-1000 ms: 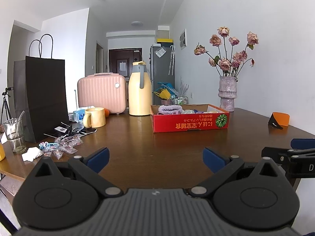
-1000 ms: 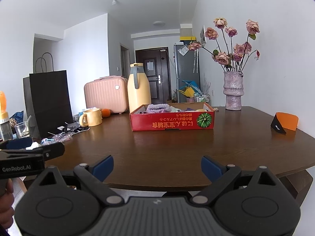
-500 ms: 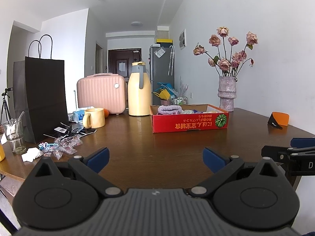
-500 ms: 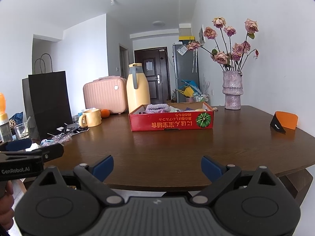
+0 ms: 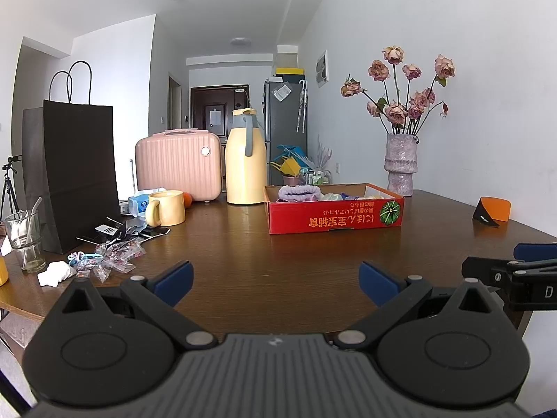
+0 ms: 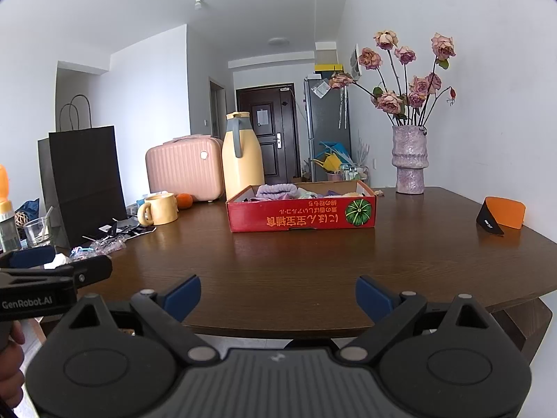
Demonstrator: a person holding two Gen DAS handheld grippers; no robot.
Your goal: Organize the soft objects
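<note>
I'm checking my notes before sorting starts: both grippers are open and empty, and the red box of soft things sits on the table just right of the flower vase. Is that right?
Not quite. The red box sits left of the flower vase, as the right wrist view shows. The rest holds: the left gripper and right gripper are both open and empty, and the box is on the table.

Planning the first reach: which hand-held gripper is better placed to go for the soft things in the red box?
Right hand-held gripper, probably, by a small margin. The red box sits nearly straight ahead of it; from the left hand-held gripper it lies off to the right. Both are open, empty and short of it.
</note>
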